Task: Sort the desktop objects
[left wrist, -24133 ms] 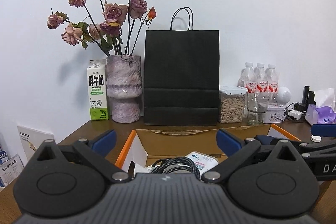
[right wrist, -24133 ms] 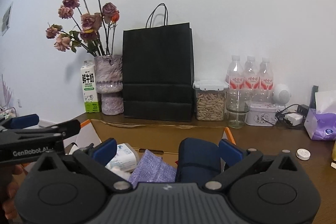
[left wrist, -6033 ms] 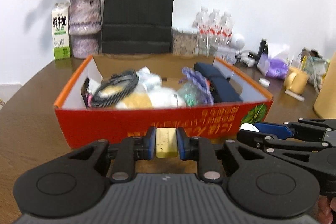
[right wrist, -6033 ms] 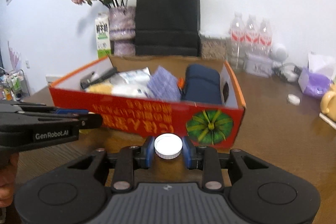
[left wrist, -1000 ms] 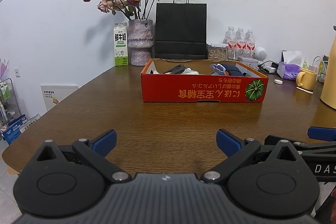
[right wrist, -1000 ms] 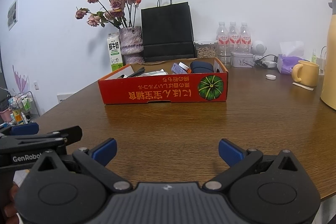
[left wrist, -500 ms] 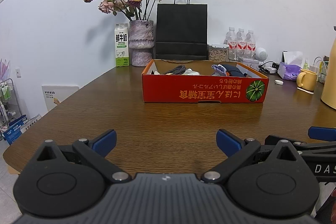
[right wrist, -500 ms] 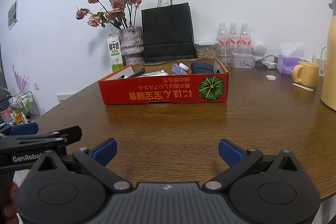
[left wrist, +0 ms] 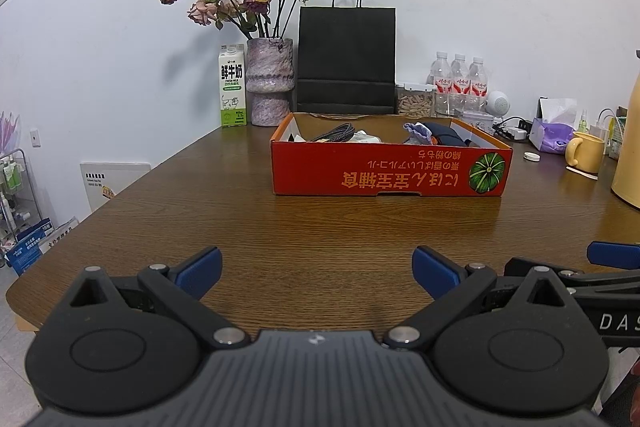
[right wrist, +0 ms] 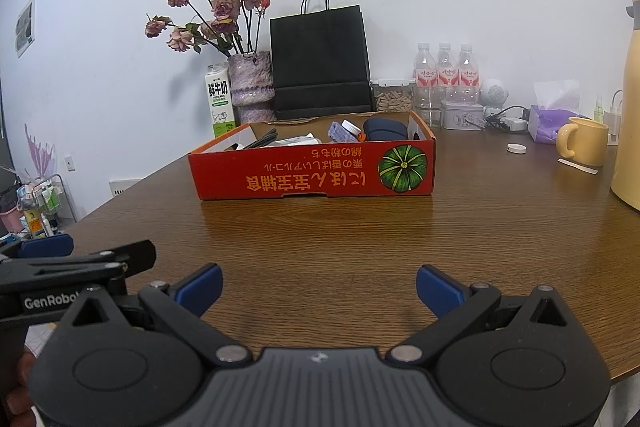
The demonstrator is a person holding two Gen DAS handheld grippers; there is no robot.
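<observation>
The red box (left wrist: 390, 171) sat on the wooden table (left wrist: 320, 239) well ahead of both tongs, with the cable, pouch and other oddments inside. It looked marginally farther off than half a second before. The left gripper (left wrist: 316, 271) and right gripper (right wrist: 318, 289) hung level over the near table edge, side by side, both spread wide and empty.
</observation>
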